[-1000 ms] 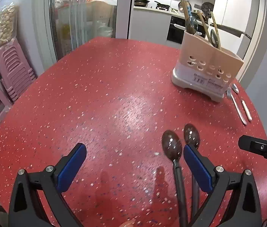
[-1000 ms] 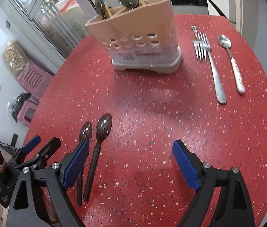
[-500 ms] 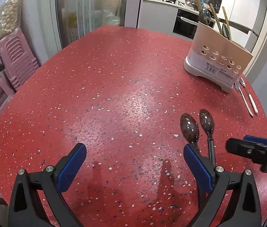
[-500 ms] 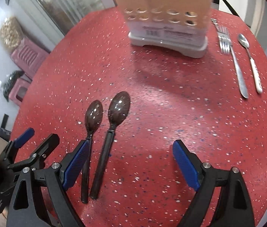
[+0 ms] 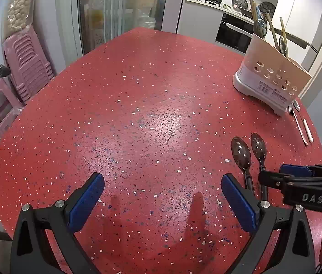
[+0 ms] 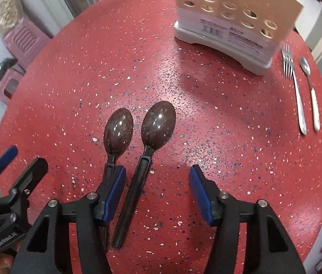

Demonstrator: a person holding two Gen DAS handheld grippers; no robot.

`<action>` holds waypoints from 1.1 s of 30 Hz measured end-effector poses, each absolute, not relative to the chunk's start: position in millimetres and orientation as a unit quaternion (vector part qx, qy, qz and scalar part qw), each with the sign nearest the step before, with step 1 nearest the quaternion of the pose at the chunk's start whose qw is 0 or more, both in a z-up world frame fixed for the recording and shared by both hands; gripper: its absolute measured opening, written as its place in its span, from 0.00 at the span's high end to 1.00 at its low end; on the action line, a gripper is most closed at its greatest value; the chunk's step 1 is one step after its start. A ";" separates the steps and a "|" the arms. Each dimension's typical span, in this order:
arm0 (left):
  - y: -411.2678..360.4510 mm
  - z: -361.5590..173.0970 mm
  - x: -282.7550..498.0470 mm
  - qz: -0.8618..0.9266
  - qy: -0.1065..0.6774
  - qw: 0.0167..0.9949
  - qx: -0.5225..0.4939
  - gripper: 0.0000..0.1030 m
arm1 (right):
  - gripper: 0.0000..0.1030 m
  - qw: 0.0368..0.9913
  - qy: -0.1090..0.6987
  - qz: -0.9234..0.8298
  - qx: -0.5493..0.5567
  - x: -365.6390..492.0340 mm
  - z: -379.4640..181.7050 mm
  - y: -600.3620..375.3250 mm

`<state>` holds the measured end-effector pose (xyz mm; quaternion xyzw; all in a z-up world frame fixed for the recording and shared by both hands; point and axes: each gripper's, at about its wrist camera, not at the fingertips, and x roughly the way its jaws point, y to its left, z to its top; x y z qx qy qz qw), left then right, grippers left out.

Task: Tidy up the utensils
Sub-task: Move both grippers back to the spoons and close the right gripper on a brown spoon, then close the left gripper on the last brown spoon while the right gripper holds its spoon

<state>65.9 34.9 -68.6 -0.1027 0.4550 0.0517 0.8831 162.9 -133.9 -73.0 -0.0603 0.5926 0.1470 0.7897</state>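
Blue-padded fingers [image 6: 115,191] of your right gripper [image 6: 157,191] are closing around the handle of the larger dark brown glossy plastic spoon [image 6: 154,132], which lies flat on the red speckled table [image 6: 229,150]; the pads do not yet press it. The smaller dark brown spoon [image 6: 117,127] lies just beside it on the left, its handle passing under your left finger, outside the jaws. Your left gripper [image 5: 161,201] hangs spread wide over bare tabletop, holding nothing. Farther off stands the beige perforated plastic utensil holder [image 6: 229,11] on its grey base, with a steel fork [image 6: 294,84] and a white-handled spoon [image 6: 311,91] lying to its right. You seem to be at the pick-up step: finish the squeeze on the one handle only, then lift and carry it to the holder.
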 end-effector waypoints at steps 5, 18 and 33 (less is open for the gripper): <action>31.9 -69.1 66.8 0.049 0.461 0.880 -0.100 0.00 | 0.49 0.793 0.584 0.142 -0.104 157.3 -74.6 -117.5; -1.9 -71.2 75.9 0.007 0.497 0.864 -0.084 0.00 | 0.89 0.801 0.573 0.160 -0.062 152.3 -72.1 -148.4; -57.9 -83.9 107.2 -0.016 0.551 0.834 -0.016 0.02 | 0.97 0.789 0.573 0.215 0.046 151.7 -62.5 -218.8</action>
